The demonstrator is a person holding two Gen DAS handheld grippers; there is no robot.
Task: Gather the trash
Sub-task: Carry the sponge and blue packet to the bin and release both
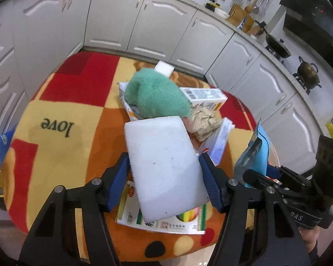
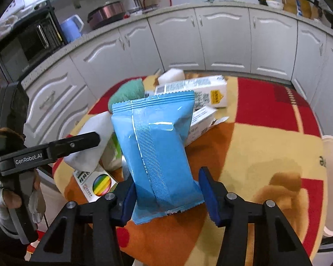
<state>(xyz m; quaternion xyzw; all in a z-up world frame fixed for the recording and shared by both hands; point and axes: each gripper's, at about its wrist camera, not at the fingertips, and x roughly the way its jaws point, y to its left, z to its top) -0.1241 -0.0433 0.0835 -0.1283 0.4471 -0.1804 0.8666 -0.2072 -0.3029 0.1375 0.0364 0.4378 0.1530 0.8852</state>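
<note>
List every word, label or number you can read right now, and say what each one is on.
"love": on the patterned tablecloth, seen upside down.
"GenRobot.AI": on the left gripper, along its side.
Too small or blurred to read: the print and barcode on the white carton, the text on the rainbow-printed box, and the letters on the right gripper.

White kitchen cabinets (image 1: 113,20) curve round; patchwork tablecloth (image 1: 62,102); wok (image 1: 277,46) on stove
</note>
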